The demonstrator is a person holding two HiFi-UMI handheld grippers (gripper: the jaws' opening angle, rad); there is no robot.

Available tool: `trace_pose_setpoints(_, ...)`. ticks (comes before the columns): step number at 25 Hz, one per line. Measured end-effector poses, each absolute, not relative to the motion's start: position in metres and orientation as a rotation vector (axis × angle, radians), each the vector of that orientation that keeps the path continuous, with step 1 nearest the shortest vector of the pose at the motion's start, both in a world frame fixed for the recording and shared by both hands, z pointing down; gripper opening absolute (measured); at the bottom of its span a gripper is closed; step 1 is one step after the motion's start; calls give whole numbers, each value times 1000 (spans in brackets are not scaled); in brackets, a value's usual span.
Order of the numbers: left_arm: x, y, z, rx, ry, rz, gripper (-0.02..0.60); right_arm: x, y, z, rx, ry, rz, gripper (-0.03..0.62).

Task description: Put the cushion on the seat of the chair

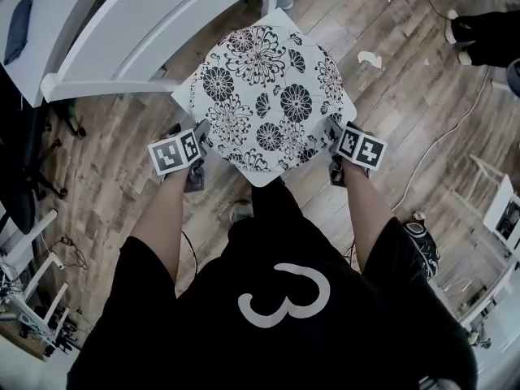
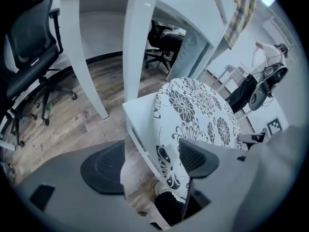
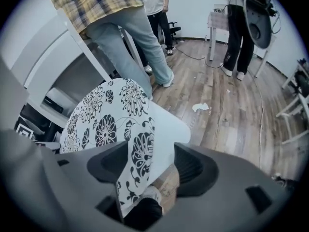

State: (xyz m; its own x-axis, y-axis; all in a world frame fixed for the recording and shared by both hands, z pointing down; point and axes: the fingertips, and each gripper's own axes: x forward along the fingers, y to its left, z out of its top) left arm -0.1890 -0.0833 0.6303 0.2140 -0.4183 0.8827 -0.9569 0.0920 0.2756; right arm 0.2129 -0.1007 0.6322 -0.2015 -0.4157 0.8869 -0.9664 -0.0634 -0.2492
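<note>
A black-and-white floral cushion (image 1: 268,96) lies flat on the white chair seat (image 1: 184,96). The left gripper (image 2: 149,163) and right gripper (image 3: 152,166) flank its near edge, jaws spread wide, with the cushion's rim between the pads but unclamped.

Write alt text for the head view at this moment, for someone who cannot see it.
A round black-and-white floral cushion lies on the white chair seat, seen from above. The left gripper and right gripper sit at its near edge, one on each side, above a wood floor.
</note>
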Motion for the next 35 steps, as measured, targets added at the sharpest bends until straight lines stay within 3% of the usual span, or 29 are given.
trace_pose_setpoints(7, -202, -72, 595, 1523, -1379, 507, 341, 249, -99, 600, 1731, -1601, 1205, 293)
trace_pose_setpoints(13, -194, -56, 534, 1674, -1303, 394, 339, 222, -94, 517, 1795, -1867, 1221, 284)
trace_pose_setpoints(19, -178, -24, 463, 1867, -1198, 297, 339, 179, -50, 408, 1793, -2250, 1230, 188)
trace_pose_setpoints(25, -156, 52, 354, 2099, -1008, 154, 328, 113, 45, 304, 1587, -2582, 1080, 50)
trace_pose_setpoints(27, -150, 80, 316, 2167, -934, 126, 283, 82, 82, 262, 1394, -2779, 1060, 30)
trace_pose_setpoints(32, -134, 140, 216, 2360, -779, -18, 52, 33, 157, 179, 1032, -3065, 958, 11)
trace_pose_setpoints(35, -115, 183, 167, 2513, -700, -66, 14, 17, 198, 157, 885, -3061, 894, 8)
